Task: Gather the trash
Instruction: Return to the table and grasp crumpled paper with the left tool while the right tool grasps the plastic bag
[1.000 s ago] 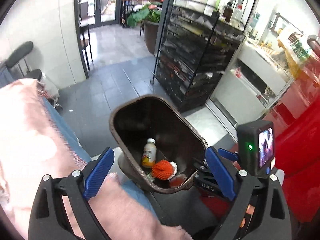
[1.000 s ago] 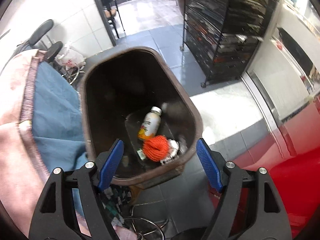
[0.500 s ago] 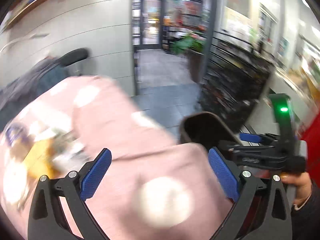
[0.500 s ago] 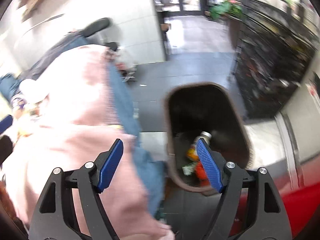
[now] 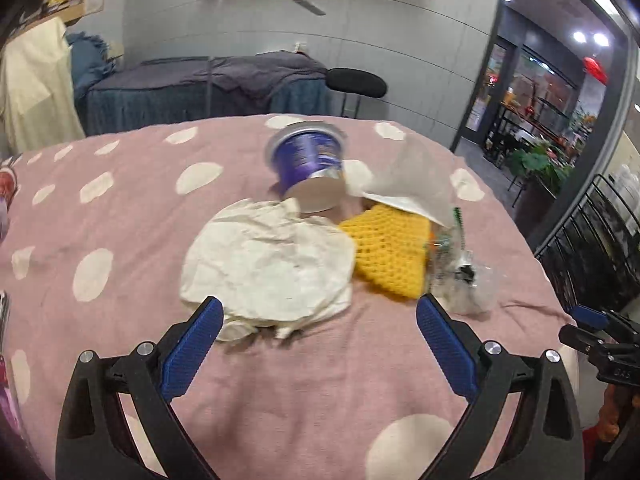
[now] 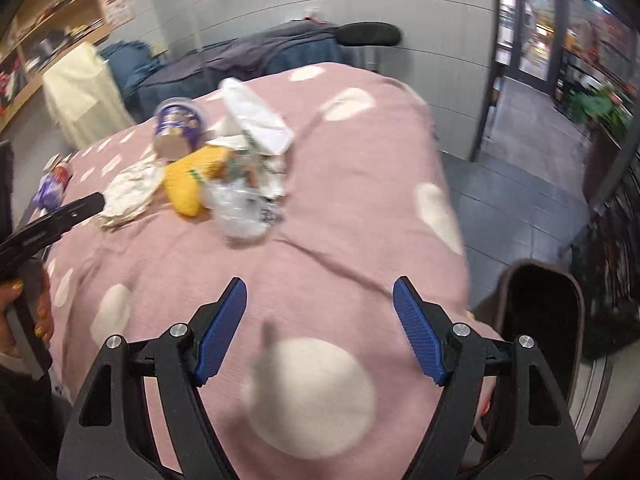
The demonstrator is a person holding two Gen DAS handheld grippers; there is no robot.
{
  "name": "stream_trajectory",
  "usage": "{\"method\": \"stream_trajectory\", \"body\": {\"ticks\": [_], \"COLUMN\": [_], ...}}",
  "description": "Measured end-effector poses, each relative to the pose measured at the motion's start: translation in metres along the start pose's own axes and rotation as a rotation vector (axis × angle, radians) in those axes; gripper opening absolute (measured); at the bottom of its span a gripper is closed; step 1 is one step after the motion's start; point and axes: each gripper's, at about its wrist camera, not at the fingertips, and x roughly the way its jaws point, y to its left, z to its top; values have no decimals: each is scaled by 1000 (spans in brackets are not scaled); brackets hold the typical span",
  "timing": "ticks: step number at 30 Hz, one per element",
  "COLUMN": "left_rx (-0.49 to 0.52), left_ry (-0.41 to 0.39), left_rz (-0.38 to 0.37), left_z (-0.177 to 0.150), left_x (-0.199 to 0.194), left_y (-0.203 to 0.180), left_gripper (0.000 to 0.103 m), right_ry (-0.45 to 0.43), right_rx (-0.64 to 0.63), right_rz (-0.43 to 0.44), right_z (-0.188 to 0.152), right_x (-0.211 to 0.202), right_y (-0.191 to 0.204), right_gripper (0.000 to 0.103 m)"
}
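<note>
Left wrist view: left tool (image 5: 316, 330) gapes wide, empty, near crumpled paper (image 5: 268, 268).

Pink bench cloth with white polka dots (image 5: 120, 216), crumpled off-white paper sheet (image 5: 268, 264), yellow foam mesh sleeve (image 5: 390, 252), purple round tub with silver base (image 5: 308, 168), dark brown plastic bin (image 6: 540, 312), blue ribbed pads on black gripper fingers (image 5: 192, 350).

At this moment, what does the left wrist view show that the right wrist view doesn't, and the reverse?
Only the left wrist view shows the open left claw close behind the crumpled paper. Only the right wrist view shows the brown bin beside the table and the open right claw over bare pink cloth. Both show the paper, purple cup, yellow net and clear plastic cup.
</note>
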Motion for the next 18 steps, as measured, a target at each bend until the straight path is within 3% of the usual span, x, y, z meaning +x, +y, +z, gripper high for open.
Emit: {"method": "stream_trajectory", "body": {"ticks": [5,9,13,16,18], "left_rx": [-155,-257,-324,-293,-284], "left_ry": [28,75,116,111,108], "left_rz": [19,-21,-108,-100,-110], "left_z": [-1,1,5,9,10], "left_x": [7,27,51,56,57], "left_y": [66,96,102,96,94], "left_gripper": [94,87,82,81,74], "right_ry": [39,79,120,155,178], "right_rx": [-113,-159,-185,-190,-180], "right_rz": [39,53,20,6,-8], "right_z": [17,33,47,55,58], "right_x": [17,38,62,80,90], "right_y": [40,62,75,78,78], "right_gripper": [75,75,69,62,54]}}
